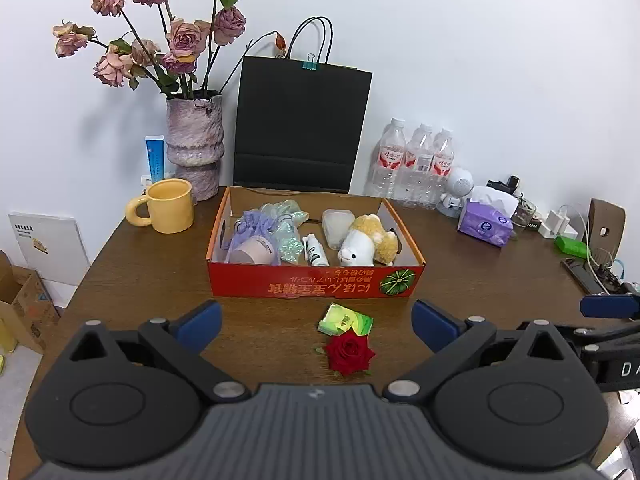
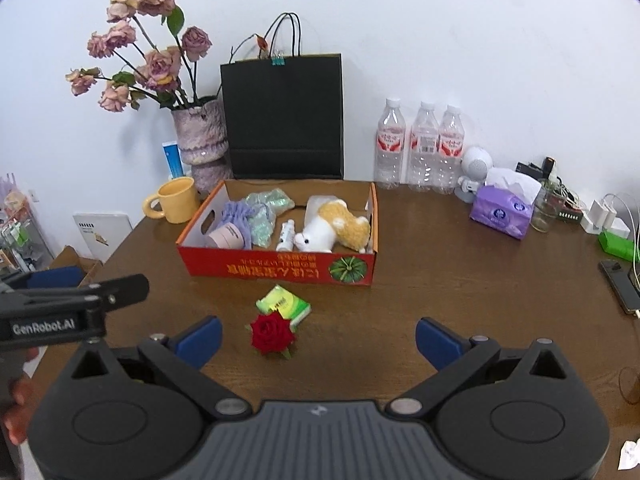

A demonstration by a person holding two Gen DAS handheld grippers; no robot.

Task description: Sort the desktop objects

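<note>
A red rose head (image 1: 349, 351) (image 2: 273, 333) lies on the brown table, touching a small green packet (image 1: 345, 319) (image 2: 285, 303) just behind it. Behind both stands an open red cardboard box (image 1: 316, 283) (image 2: 276, 270) holding a plush dog (image 1: 370, 242) (image 2: 330, 227), a purple pouch (image 1: 256, 226), a small white bottle (image 1: 315, 251) and other soft items. My left gripper (image 1: 316, 326) is open, with the rose between its blue fingers and nothing held. My right gripper (image 2: 318, 338) is open too, right of the rose.
A yellow mug (image 1: 165, 207), a vase of dried roses (image 1: 195, 140), a black paper bag (image 1: 298, 128), three water bottles (image 1: 416, 162) and a purple tissue pack (image 1: 485, 227) line the back. Cables and a phone (image 2: 620, 286) lie at the right edge. A hand (image 2: 18, 410) holds the left gripper.
</note>
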